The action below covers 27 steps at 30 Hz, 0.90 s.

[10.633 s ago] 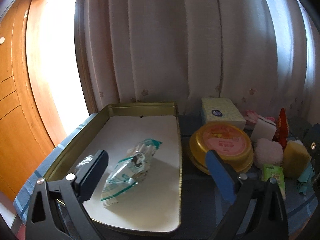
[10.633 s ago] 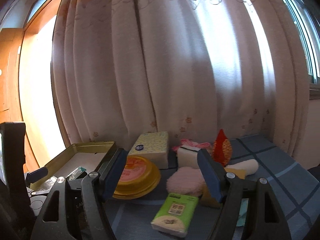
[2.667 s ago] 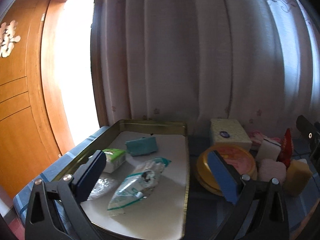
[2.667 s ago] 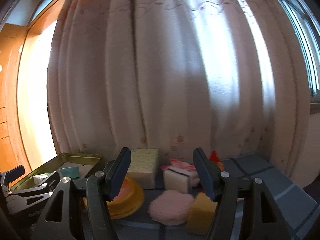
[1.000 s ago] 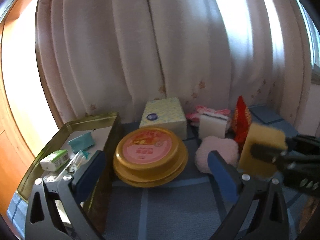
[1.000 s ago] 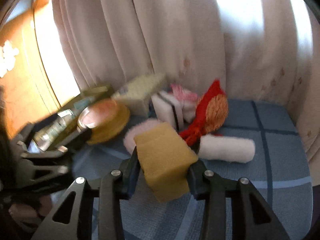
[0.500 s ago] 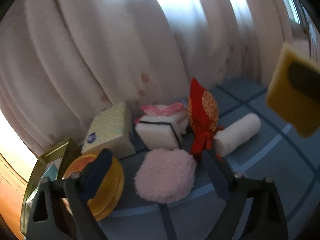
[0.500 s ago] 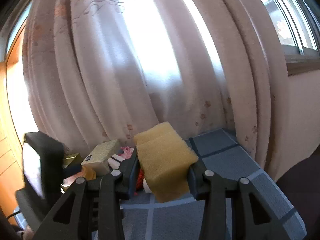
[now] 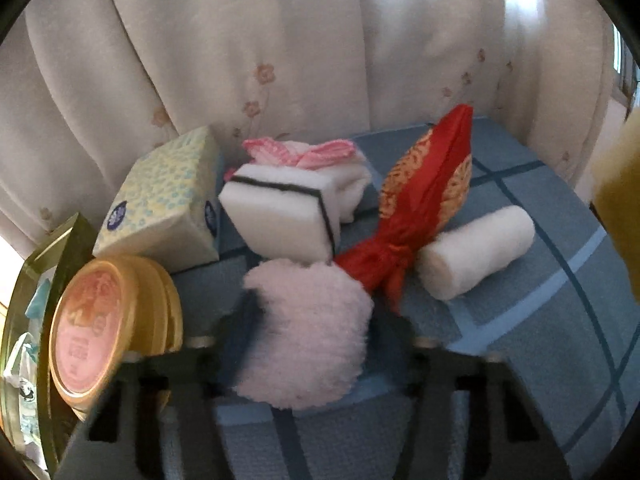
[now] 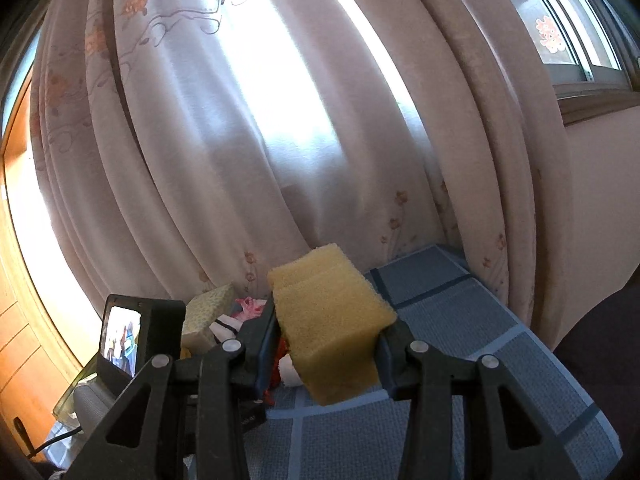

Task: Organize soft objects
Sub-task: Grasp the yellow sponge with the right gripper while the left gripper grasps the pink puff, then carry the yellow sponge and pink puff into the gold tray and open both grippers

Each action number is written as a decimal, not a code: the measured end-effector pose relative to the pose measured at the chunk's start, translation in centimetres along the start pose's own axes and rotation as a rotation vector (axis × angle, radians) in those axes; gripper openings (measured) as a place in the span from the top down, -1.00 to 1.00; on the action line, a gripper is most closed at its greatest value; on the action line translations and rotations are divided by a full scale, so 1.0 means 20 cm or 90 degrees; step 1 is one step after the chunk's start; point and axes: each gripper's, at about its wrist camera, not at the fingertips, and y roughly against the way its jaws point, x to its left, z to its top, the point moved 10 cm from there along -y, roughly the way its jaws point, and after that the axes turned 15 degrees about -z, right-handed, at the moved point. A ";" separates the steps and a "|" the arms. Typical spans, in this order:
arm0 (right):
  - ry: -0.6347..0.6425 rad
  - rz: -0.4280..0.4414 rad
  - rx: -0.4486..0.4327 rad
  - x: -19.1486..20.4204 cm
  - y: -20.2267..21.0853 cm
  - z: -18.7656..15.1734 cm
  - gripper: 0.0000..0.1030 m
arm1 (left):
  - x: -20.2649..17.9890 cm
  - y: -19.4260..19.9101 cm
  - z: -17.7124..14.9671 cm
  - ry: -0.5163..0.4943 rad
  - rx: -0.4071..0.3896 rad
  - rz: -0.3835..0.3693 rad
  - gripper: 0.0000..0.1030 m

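My right gripper (image 10: 326,346) is shut on a yellow sponge (image 10: 328,320) and holds it in the air above the blue checked cloth; the sponge also shows at the right edge of the left wrist view (image 9: 618,200). My left gripper (image 9: 316,336) is blurred and stands around a pink fluffy puff (image 9: 308,332) that lies on the cloth. I cannot tell whether its fingers touch the puff. Behind the puff lie a white sponge with a black stripe (image 9: 280,220), a red cloth pouch (image 9: 420,208) and a white rolled towel (image 9: 476,252).
A yellow tissue box (image 9: 160,204) and a pink cloth (image 9: 300,150) lie at the back by the curtain. A round gold tin (image 9: 100,328) leans at the left next to a gold metal tray (image 9: 24,320) with packets in it. The left gripper's body (image 10: 140,344) fills the right view's lower left.
My left gripper has moved forward and lower so its fingers now flank the pink puff. My right gripper still holds the yellow sponge raised, almost unmoved.
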 end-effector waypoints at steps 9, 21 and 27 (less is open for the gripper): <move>-0.025 -0.021 -0.002 -0.06 -0.01 0.01 0.14 | -0.07 0.23 -0.06 0.070 -0.106 -0.156 0.43; -0.002 -0.038 -0.016 -0.03 0.01 0.02 0.14 | -0.06 0.32 -0.11 0.084 -0.139 -0.202 0.43; 0.006 -0.047 -0.020 -0.03 0.01 0.02 0.14 | -0.08 0.37 -0.11 0.067 -0.165 -0.197 0.43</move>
